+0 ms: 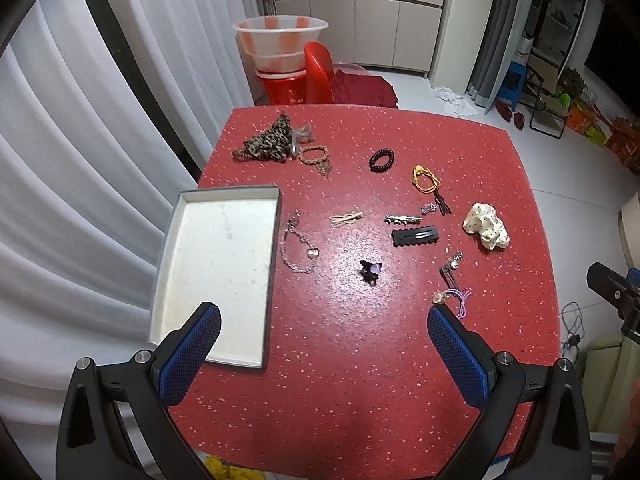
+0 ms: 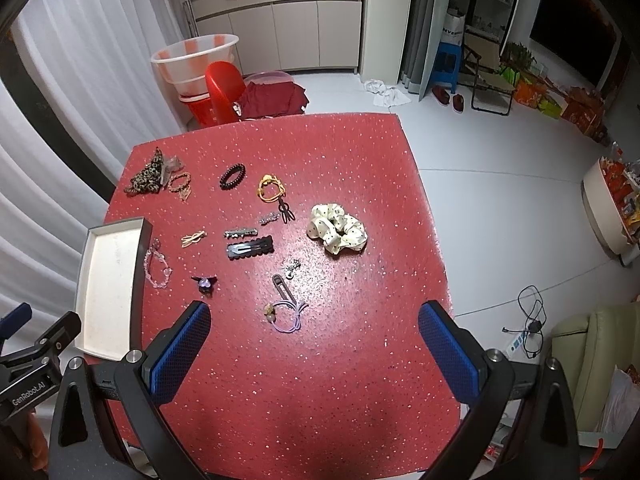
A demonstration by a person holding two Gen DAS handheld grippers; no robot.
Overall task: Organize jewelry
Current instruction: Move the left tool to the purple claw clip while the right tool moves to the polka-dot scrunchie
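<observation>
Red speckled table (image 1: pixel 360 380) beside white curtains (image 1: pixel 80 160), seen from two held grippers. Nearest: left gripper (image 1: pixel 324 336) and right gripper (image 2: pixel 314 334), each with blue-padded fingers spread wide, holding nothing, above the table's near edge. Left side: shallow white tray (image 1: pixel 216 272), nothing in it. Just right of it, a clear bead bracelet (image 1: pixel 298 246); then a purple clip (image 1: pixel 371 271), a lilac hair tie (image 2: pixel 286 314), a black snap clip (image 1: pixel 415 236) and a cream scrunchie (image 2: pixel 338 228). Farther: orange cord (image 1: pixel 425 178), black coil tie (image 1: pixel 381 159), leopard scrunchie (image 1: pixel 266 144). Beyond the table: red chair (image 1: pixel 318 72).
</observation>
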